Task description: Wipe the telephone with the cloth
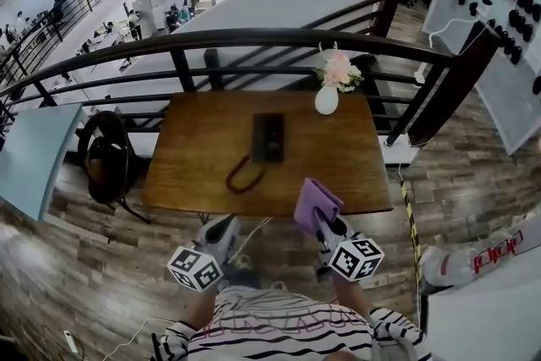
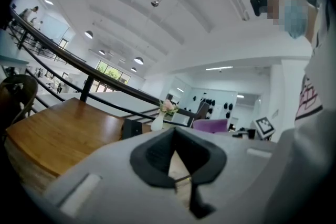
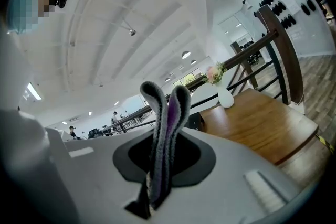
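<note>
Ahead, saw the wooden counter [image 1: 194, 156] against a dark railing [image 1: 254, 38]. Held the left tool [image 1: 228, 222] just short of its near edge, jaws together on nothing. Held the right tool [image 1: 325, 224] over that edge, clenched on a folded purple cloth [image 1: 316, 204]. Found the black telephone [image 1: 268, 137] lying mid-counter, well apart from the cloth. Noted a white vase [image 1: 326, 100] near the far edge.

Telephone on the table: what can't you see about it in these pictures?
Head view: the telephone is too small to show its buttons.
Left gripper view: the left gripper hides its lower part.
Right gripper view: the cloth and the right gripper hide most of it.
</note>
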{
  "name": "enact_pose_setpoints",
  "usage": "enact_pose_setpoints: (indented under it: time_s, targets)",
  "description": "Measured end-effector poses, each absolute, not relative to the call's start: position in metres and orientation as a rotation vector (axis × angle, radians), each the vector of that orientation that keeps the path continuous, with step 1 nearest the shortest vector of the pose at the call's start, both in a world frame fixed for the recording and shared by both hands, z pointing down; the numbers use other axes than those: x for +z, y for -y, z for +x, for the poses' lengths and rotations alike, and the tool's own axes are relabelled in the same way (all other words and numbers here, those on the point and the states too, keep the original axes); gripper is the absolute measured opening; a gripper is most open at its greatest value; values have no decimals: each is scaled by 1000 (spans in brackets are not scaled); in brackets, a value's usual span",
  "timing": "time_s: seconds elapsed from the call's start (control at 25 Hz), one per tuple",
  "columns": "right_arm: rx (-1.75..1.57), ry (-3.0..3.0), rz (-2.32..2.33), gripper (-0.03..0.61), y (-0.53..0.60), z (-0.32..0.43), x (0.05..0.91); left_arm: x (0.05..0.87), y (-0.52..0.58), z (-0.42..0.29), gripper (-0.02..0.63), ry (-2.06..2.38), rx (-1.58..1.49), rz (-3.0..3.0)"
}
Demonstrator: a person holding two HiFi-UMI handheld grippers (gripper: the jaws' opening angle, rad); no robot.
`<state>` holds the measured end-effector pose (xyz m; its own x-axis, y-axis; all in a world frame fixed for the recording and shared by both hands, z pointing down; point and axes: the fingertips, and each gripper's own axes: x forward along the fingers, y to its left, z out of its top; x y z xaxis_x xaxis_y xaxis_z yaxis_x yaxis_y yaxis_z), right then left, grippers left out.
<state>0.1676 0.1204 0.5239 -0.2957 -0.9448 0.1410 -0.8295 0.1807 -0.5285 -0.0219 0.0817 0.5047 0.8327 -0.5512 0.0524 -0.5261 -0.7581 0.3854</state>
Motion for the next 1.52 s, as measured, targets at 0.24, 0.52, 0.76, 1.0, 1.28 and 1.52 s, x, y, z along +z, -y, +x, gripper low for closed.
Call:
enact_pose_setpoints:
  time_s: [0.24, 0.52, 0.76, 1.0, 1.28, 1.52]
  targets:
    - [-775, -2212, -1739, 38, -71, 166, 516, 505, -23, -21, 2, 779, -102, 2605]
    - [-738, -2169, -1789, 38, -6, 162, 497, 488, 55, -17, 3, 694, -118, 2635]
    - [-719, -2125, -1842, 38, 42, 153, 495, 485, 112, -18, 2, 609, -116, 2656]
    - [-711, -2076, -1892, 38, 84, 139, 496, 490, 160, -30, 2, 543, -103, 2655]
    - [-711, -2048, -1931, 38, 117, 121, 503, 495, 196, -45, 2, 488, -98, 2665]
    - [-752, -2076, -1913, 38, 140, 128, 510, 501, 212, -37, 3, 507, -101, 2639]
